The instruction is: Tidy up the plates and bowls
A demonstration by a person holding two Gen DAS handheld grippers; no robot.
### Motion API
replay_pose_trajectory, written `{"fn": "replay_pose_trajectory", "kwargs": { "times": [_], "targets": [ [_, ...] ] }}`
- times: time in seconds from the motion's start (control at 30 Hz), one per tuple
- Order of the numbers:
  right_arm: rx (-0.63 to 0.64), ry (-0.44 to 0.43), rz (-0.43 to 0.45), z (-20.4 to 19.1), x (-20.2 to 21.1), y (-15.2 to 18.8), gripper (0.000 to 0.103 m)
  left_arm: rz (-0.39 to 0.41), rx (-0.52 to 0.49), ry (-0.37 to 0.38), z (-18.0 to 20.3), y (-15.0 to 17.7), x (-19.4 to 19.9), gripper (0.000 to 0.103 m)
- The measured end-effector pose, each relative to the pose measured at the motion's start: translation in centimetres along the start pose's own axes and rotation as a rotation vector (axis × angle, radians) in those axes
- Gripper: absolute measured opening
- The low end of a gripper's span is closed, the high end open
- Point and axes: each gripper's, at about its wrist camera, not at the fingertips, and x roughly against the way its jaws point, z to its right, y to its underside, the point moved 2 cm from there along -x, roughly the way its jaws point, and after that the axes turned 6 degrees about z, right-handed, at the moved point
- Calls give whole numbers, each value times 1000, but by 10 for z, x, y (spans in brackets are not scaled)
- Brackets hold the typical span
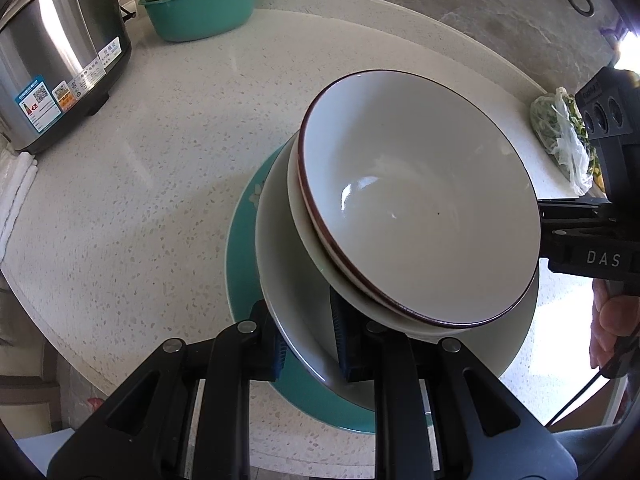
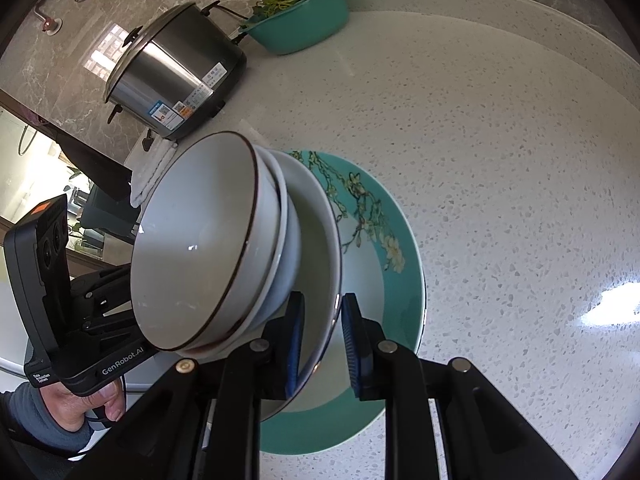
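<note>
A teal floral plate (image 1: 244, 248) (image 2: 376, 216) lies on the speckled counter. On it rests a wide white bowl (image 1: 288, 280) (image 2: 316, 216). Two smaller white bowls are nested inside it, the top one with a dark brown rim (image 1: 420, 200) (image 2: 192, 240). My left gripper (image 1: 310, 340) straddles the wide bowl's near rim, jaws a little apart from it. My right gripper (image 2: 324, 344) straddles the same bowl's rim on the other side, with a small gap at its outer pad. The right gripper's body shows at the right edge of the left wrist view (image 1: 592, 256).
A steel rice cooker (image 1: 52, 60) (image 2: 176, 80) and a teal basin of greens (image 1: 204, 4) (image 2: 300, 16) stand at the counter's back. A bag of greens (image 1: 564, 140) lies at the right edge. A white folded cloth (image 1: 16, 188) lies beside the cooker.
</note>
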Motion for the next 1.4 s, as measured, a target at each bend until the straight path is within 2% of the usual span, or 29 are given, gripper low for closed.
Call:
{"fn": "replay_pose_trajectory", "kwargs": {
  "times": [0.2, 0.3, 0.4, 0.5, 0.53, 0.57, 0.63, 0.73, 0.83, 0.93, 1.1, 1.4],
  "targets": [
    [12, 18, 13, -3, 1, 1, 23, 5, 11, -2, -2, 3, 2, 20],
    [7, 28, 15, -5, 4, 3, 23, 19, 18, -17, -5, 6, 7, 29],
    [5, 41, 25, -6, 8, 5, 24, 39, 28, -9, -8, 10, 15, 34],
    [-9, 65, 47, -4, 18, 6, 34, 57, 31, 11, -9, 15, 27, 44],
    [-18, 74, 53, -3, 22, 7, 42, 66, 31, 15, -9, 16, 33, 61],
    [-28, 85, 62, -2, 27, 8, 50, 74, 30, 16, -9, 18, 38, 86],
    [-40, 106, 83, -2, 38, 10, 60, 97, 31, 36, -10, 20, 48, 102],
    [-60, 122, 127, -6, 57, 14, 86, 136, 29, 44, -10, 17, 66, 103],
    [-52, 156, 162, -18, 74, 19, 90, 162, 24, 43, -5, 13, 84, 103],
    [-46, 173, 192, -32, 87, 26, 102, 182, 3, 35, 1, 12, 99, 103],
    [-22, 210, 231, -50, 108, 39, 102, 197, 8, 20, 17, 22, 119, 103],
    [0, 251, 374, -70, 168, 67, 103, 283, -1, -9, 65, 27, 174, 103]
  ]
}}
